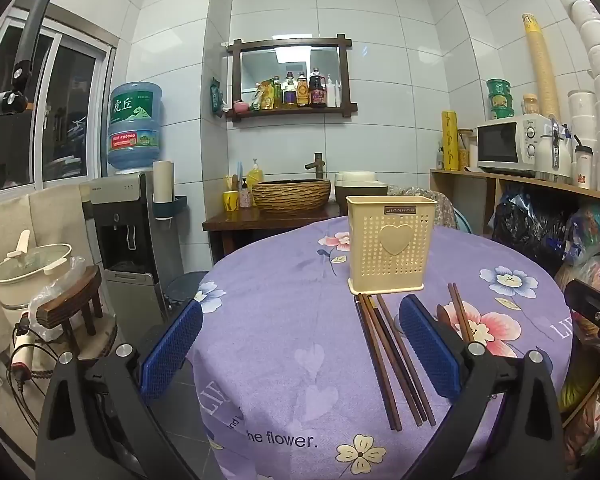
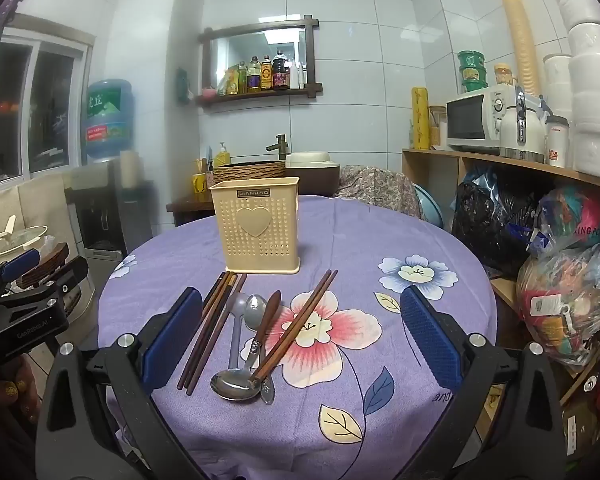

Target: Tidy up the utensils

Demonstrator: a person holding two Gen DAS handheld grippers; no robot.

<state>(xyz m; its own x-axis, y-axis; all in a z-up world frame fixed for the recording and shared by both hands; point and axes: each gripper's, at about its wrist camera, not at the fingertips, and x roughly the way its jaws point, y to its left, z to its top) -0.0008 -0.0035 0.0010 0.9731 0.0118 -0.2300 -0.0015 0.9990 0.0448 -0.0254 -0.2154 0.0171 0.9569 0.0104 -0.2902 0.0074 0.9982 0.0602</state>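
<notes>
A cream perforated utensil holder (image 1: pixel 387 243) with a heart stands upright on the round purple floral table (image 1: pixel 284 320); it also shows in the right wrist view (image 2: pixel 257 227). In front of it lie brown chopsticks (image 1: pixel 388 360) (image 2: pixel 212 328), a crossed chopstick pair (image 2: pixel 296 324), metal spoons (image 2: pixel 236 380) and a brown-handled utensil (image 2: pixel 266 320). My left gripper (image 1: pixel 300 352) is open and empty above the table's near left edge, chopsticks lying between its fingers. My right gripper (image 2: pixel 302 340) is open and empty, hovering over the utensils.
A water dispenser (image 1: pixel 132 216) and a pot (image 1: pixel 32 264) on a stool stand left of the table. A washbasin counter (image 1: pixel 288 200) is behind it. Shelves with a microwave (image 1: pixel 512 144) and bags (image 2: pixel 560 264) are on the right.
</notes>
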